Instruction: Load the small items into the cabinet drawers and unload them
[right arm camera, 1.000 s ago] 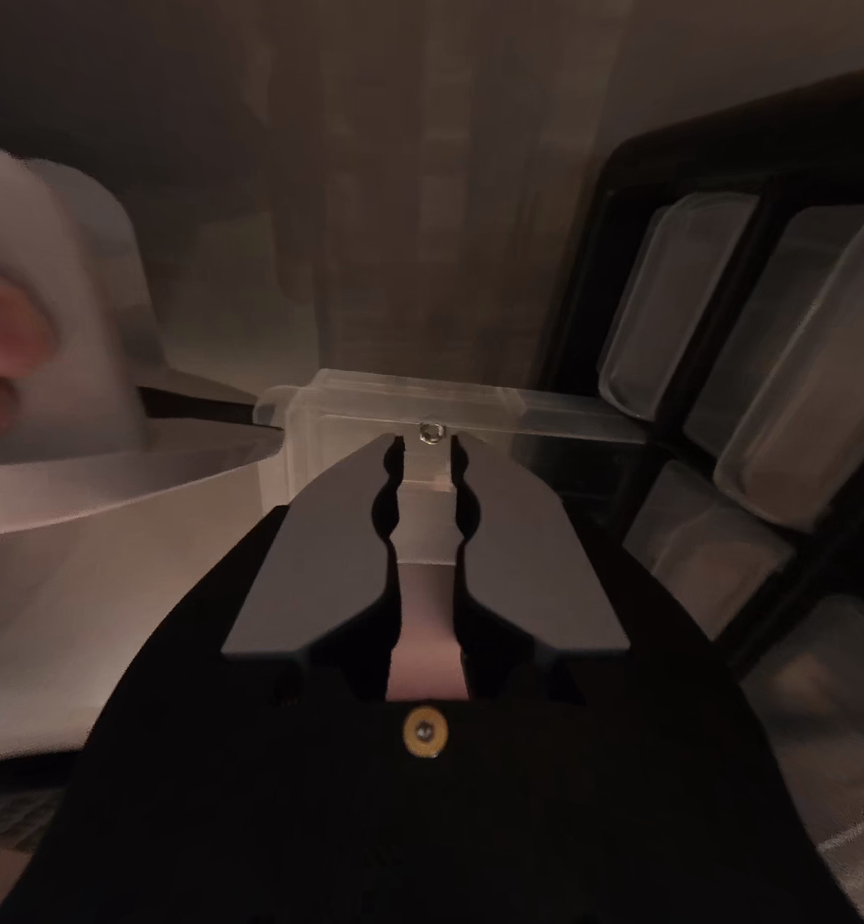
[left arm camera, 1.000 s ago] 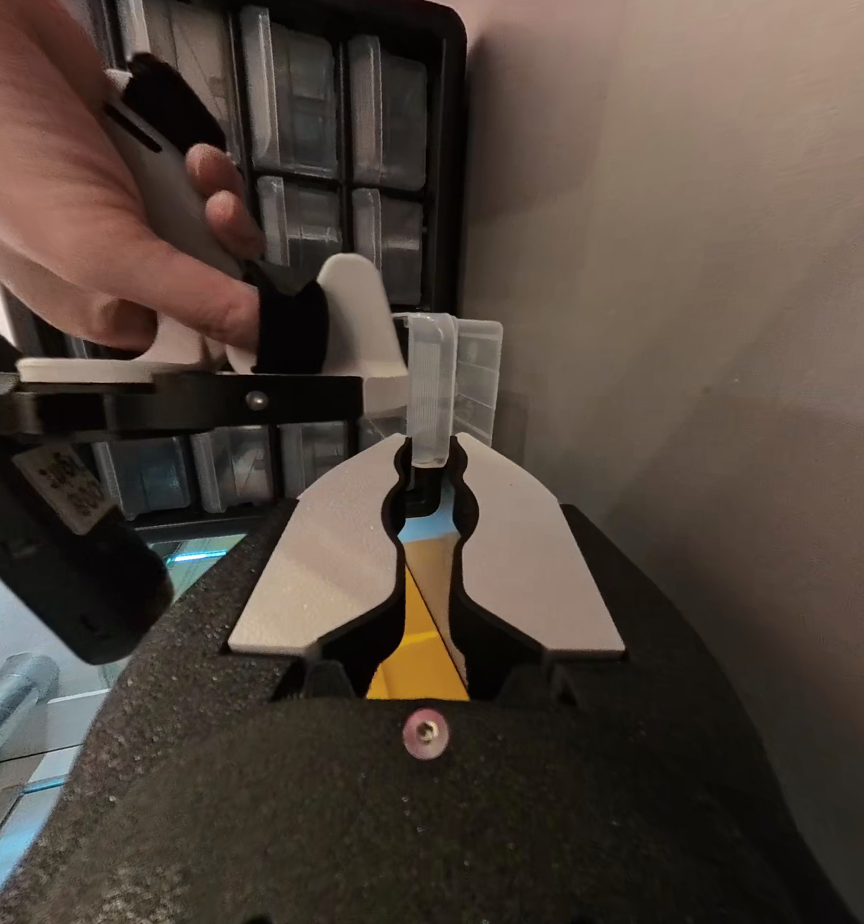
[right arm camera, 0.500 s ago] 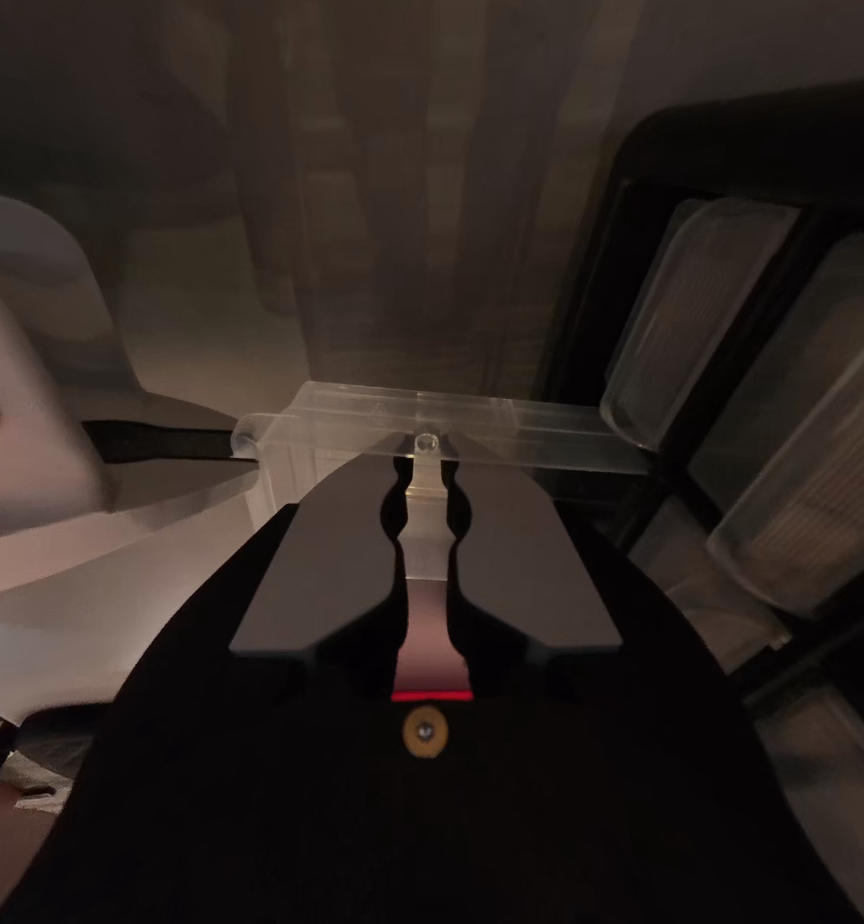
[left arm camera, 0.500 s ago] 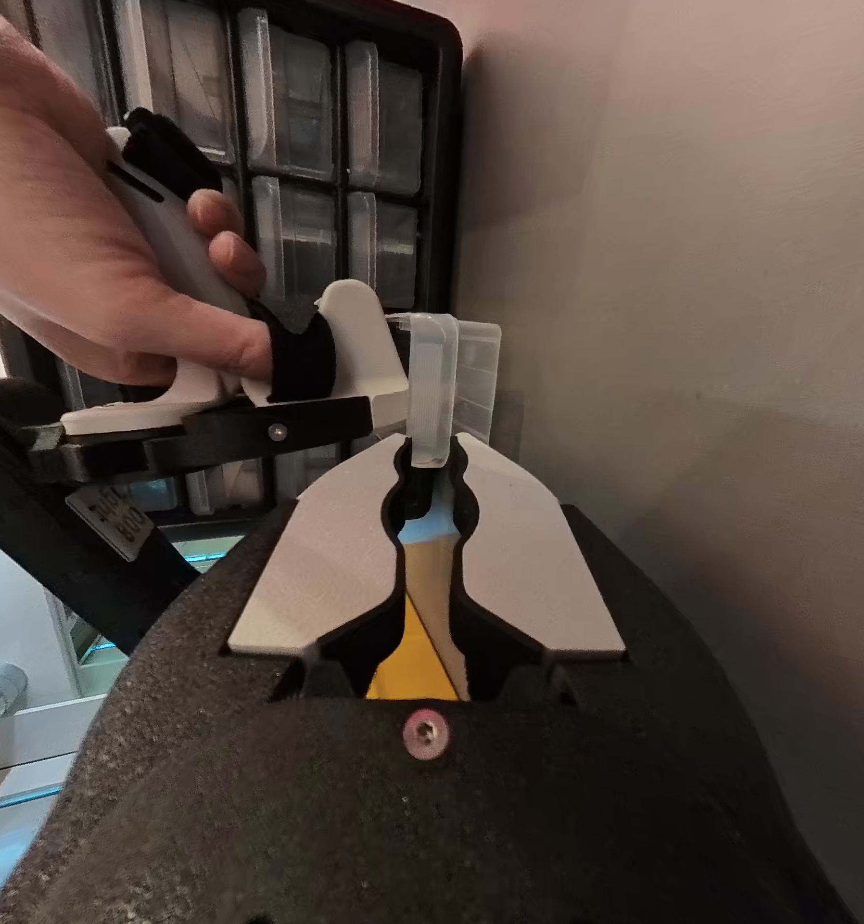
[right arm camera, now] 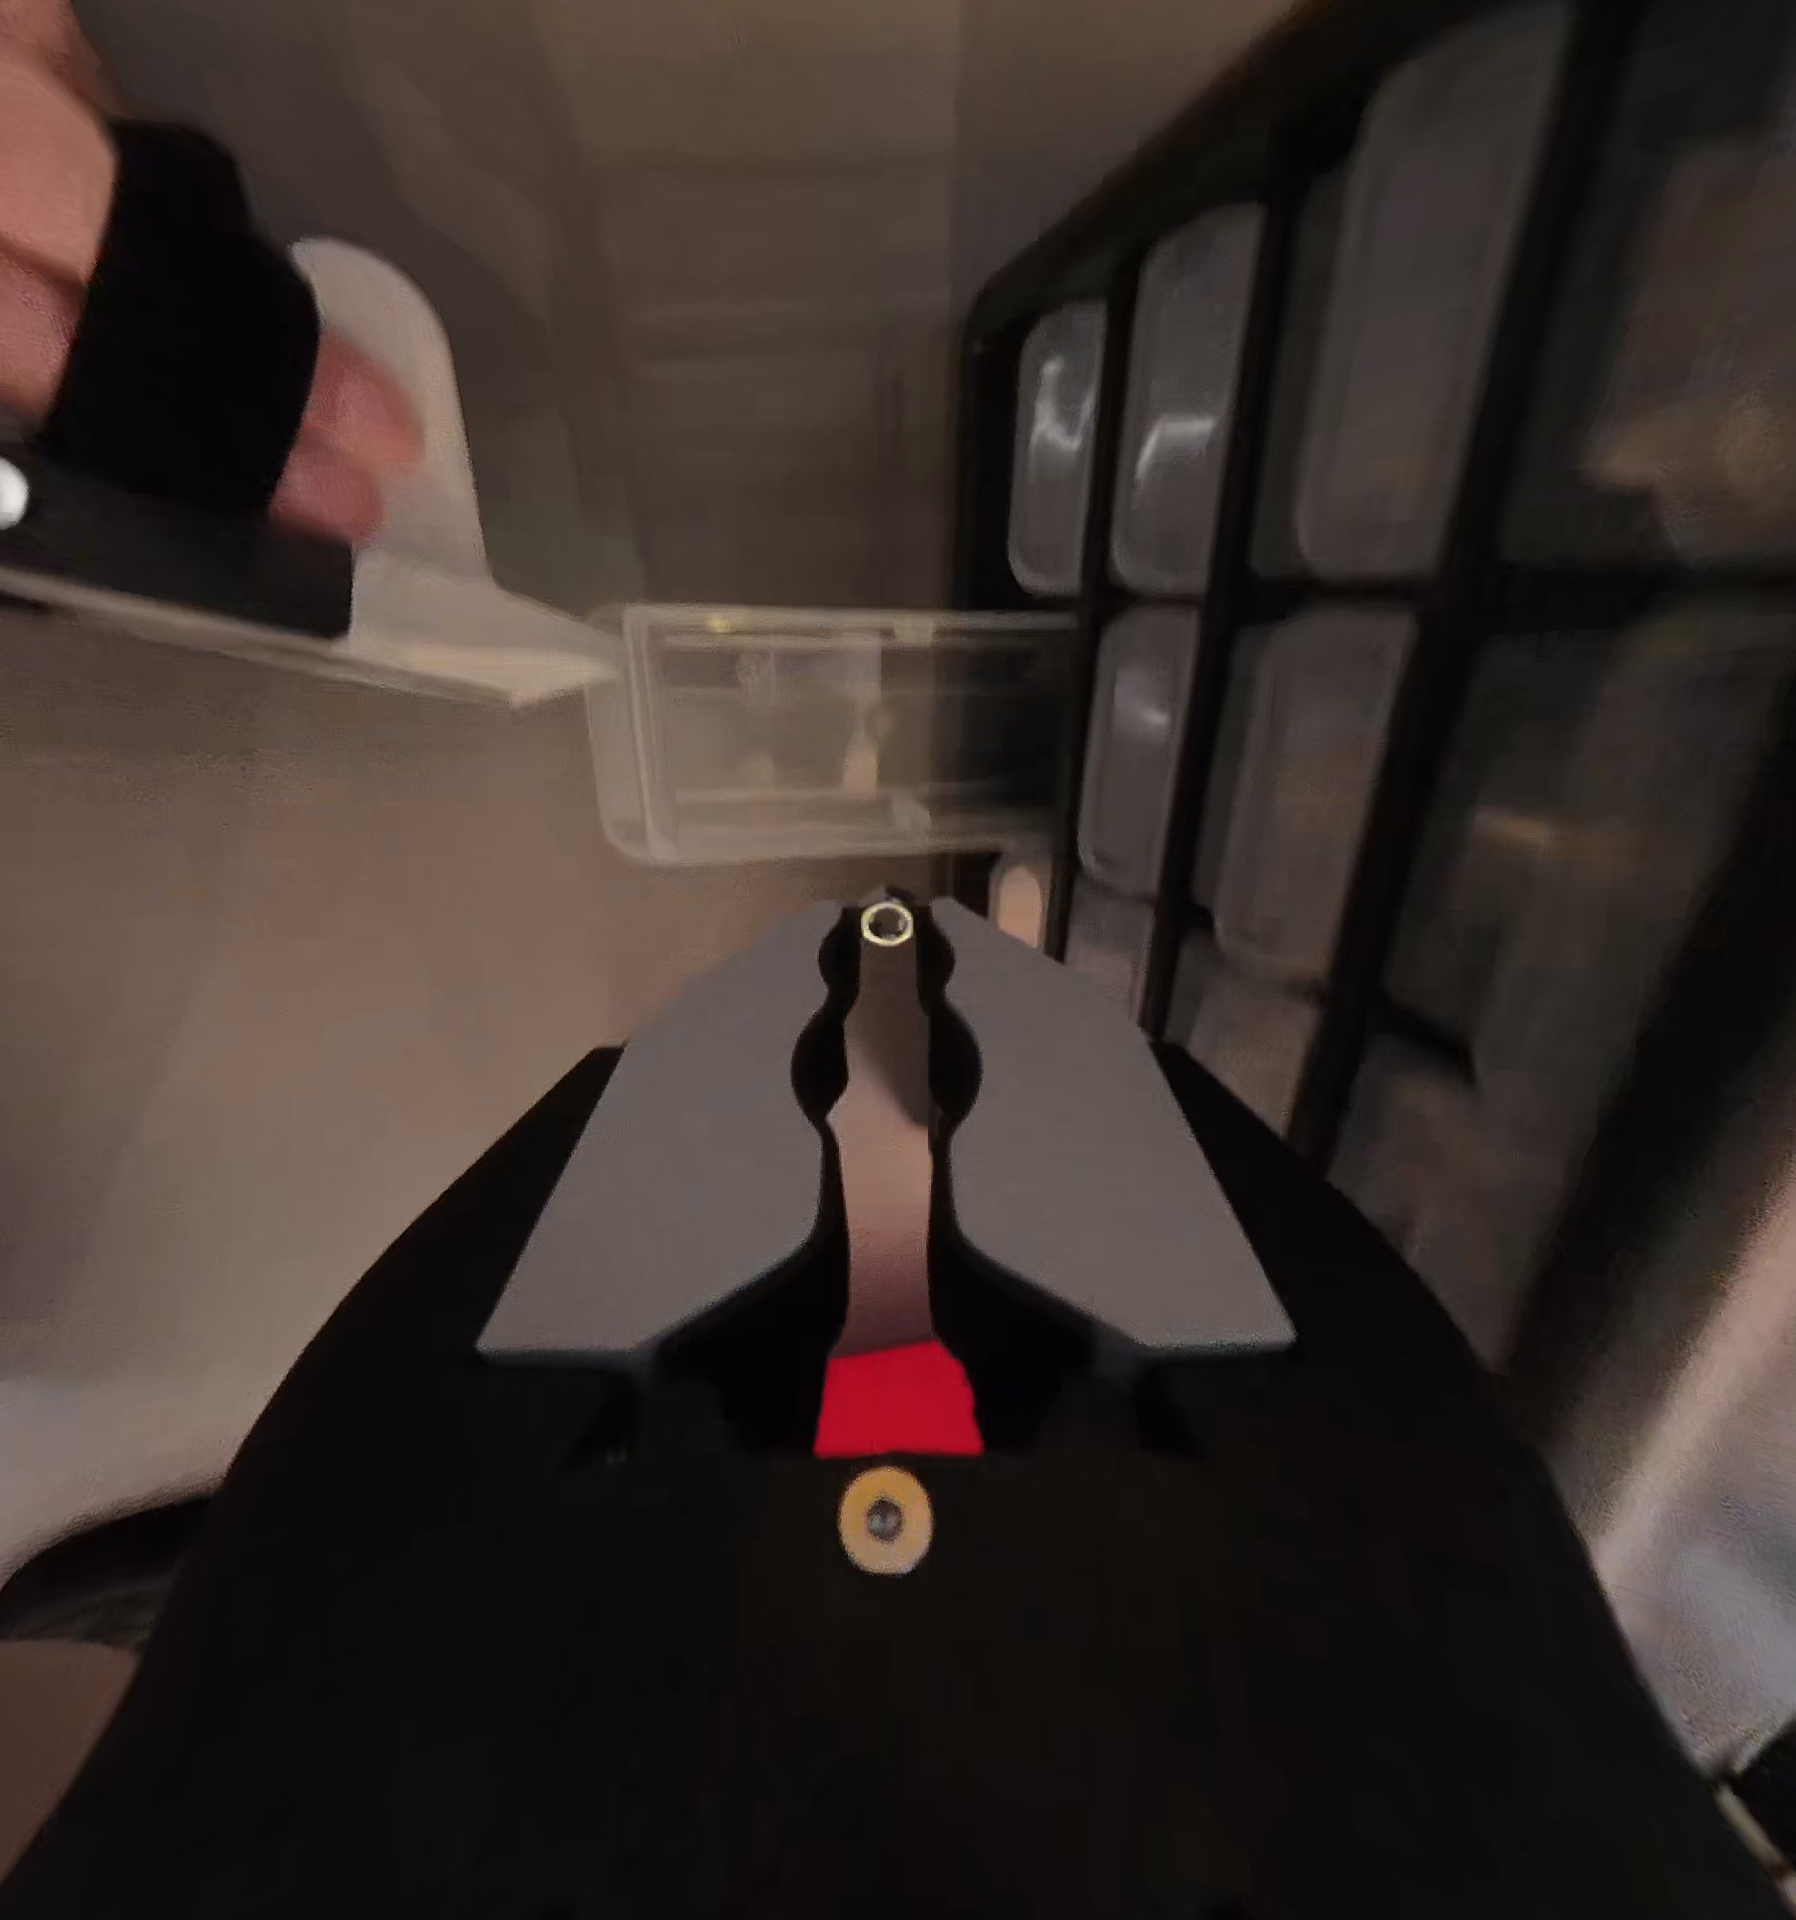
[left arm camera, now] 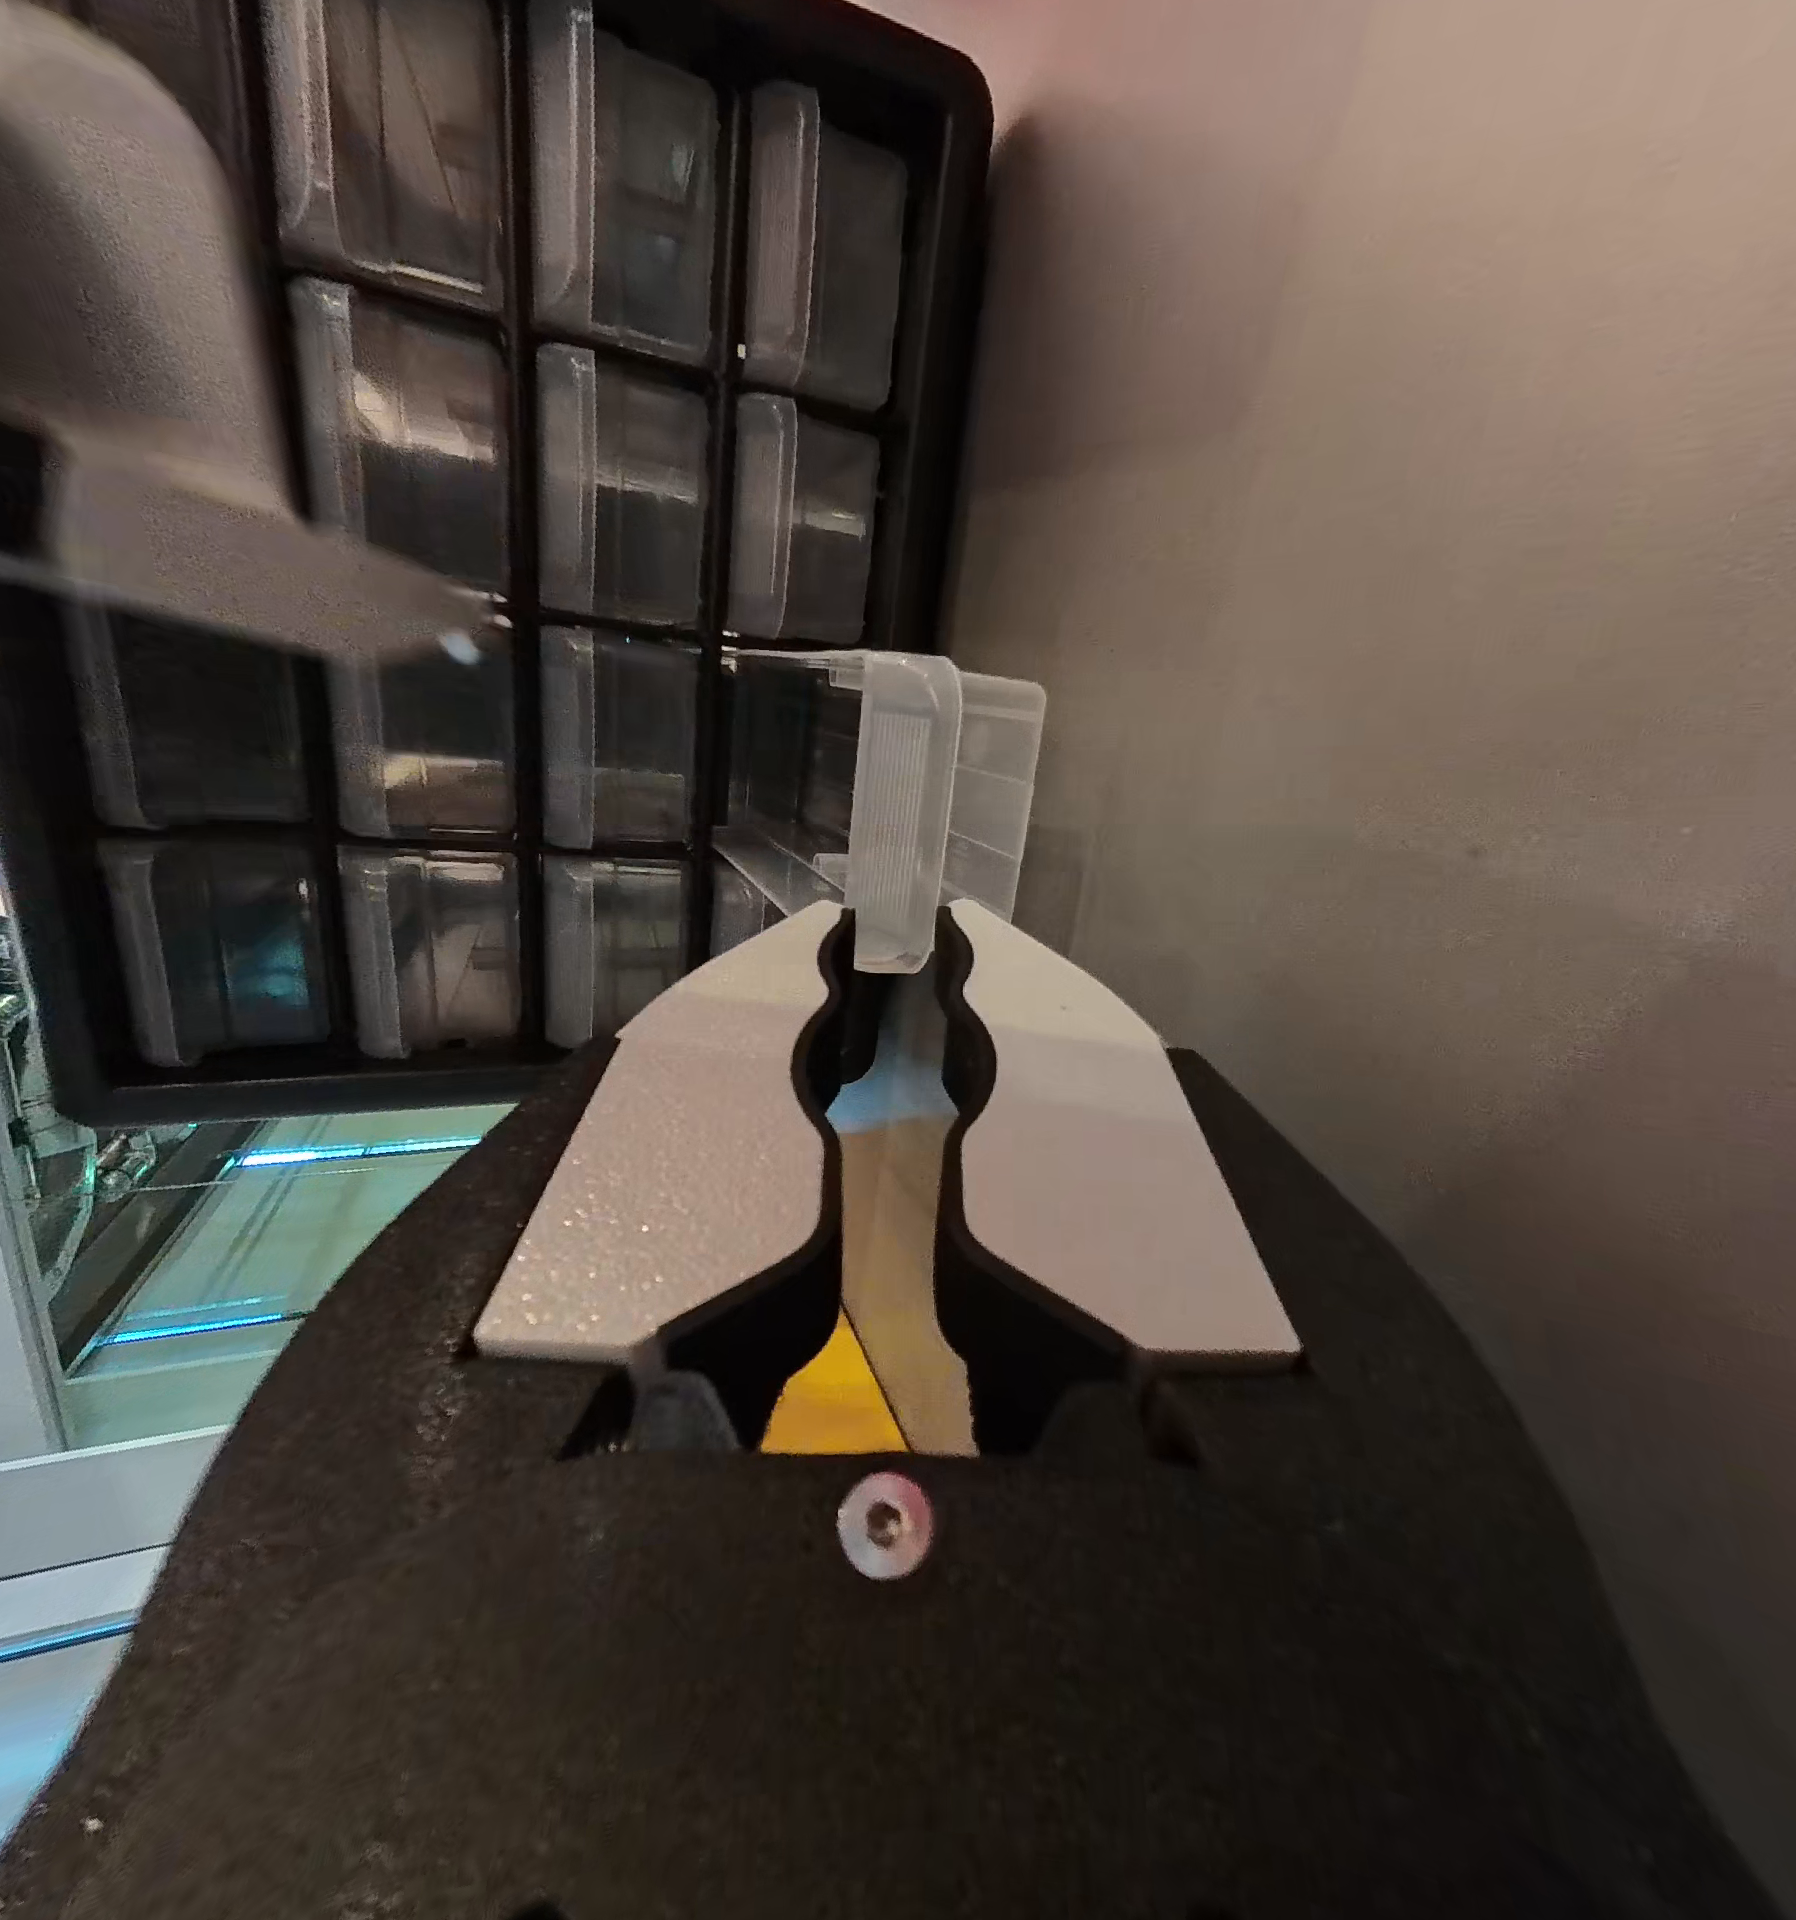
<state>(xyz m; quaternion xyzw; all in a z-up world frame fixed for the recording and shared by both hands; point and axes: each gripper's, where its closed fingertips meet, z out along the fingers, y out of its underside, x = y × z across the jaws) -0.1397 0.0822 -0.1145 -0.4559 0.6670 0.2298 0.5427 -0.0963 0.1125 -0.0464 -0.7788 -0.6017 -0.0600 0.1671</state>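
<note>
A black cabinet (left arm camera: 522, 582) holds rows of clear small drawers. One clear drawer (left arm camera: 998, 769) on its right column is pulled out. My left gripper (left arm camera: 896, 930) is shut on that drawer's front handle. My right gripper (right arm camera: 886, 914) is shut on a small metal nut (right arm camera: 886, 923) and sits in front of and slightly below the open drawer (right arm camera: 769, 727). In the right wrist view the left gripper (right arm camera: 561, 675) holds the drawer's front, with the cabinet (right arm camera: 1465, 623) to the right. In the left wrist view the right gripper (left arm camera: 447, 623) is a blur at upper left, away from the drawer.
A plain wall (left arm camera: 1393, 727) stands close on the right of the cabinet. A glass and metal surface (left arm camera: 250, 1247) lies below it at the left. A person's hand (right arm camera: 0, 229) grips the left gripper's handle.
My right gripper has pulled back from over the open drawer, up and to the left in the left wrist view, still holding the nut. My left gripper still holds the drawer handle.
</note>
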